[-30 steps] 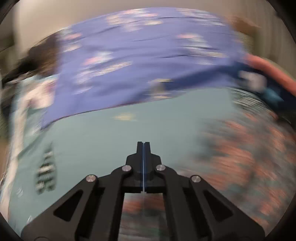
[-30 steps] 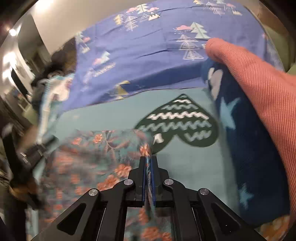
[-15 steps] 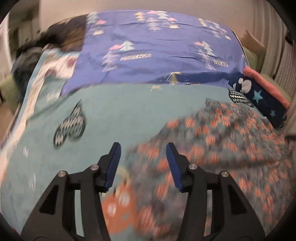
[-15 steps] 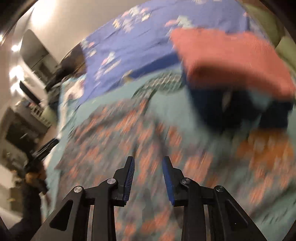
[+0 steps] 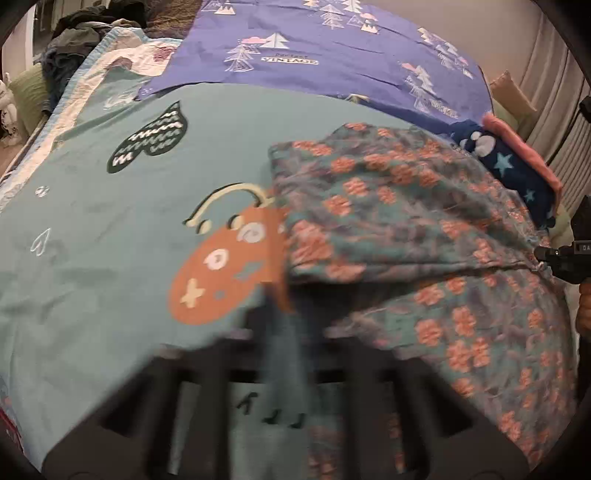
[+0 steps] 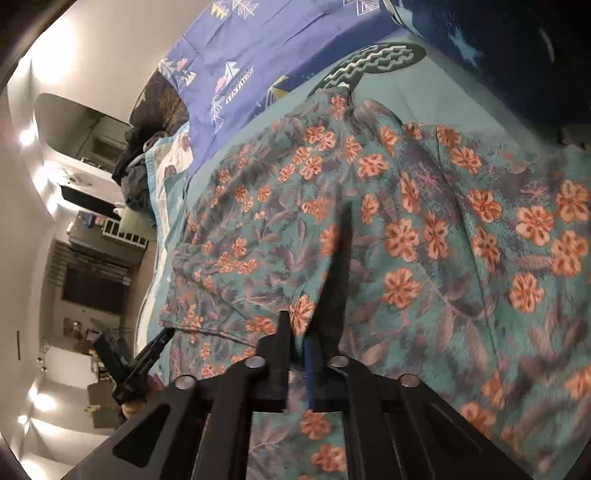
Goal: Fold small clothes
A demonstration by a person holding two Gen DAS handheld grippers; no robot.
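Observation:
A teal garment with orange flowers (image 5: pixel 424 236) lies spread on the bed, its upper part folded over the lower; it fills the right wrist view (image 6: pixel 406 229). My left gripper (image 5: pixel 284 332) is blurred at the garment's left edge; its fingers cannot be made out. My right gripper (image 6: pixel 299 354) sits low at the garment's near edge, fingers close together with a narrow gap and a fold of cloth rising by them. The right gripper also shows at the right edge of the left wrist view (image 5: pixel 565 258), and the left gripper at lower left of the right wrist view (image 6: pixel 140 365).
The bed has a teal printed sheet (image 5: pixel 110 240) and a purple tree-print cover (image 5: pixel 314 66) at the far end. Folded navy star cloth (image 5: pixel 513 170) with a pink piece on top lies at the right. Dark clothes (image 5: pixel 81 33) are piled at the far left corner.
Both grippers opened half a second ago and let the garment down. They have since dropped to its near edges, and the right gripper's fingers have narrowed. The garment now lies flatter.

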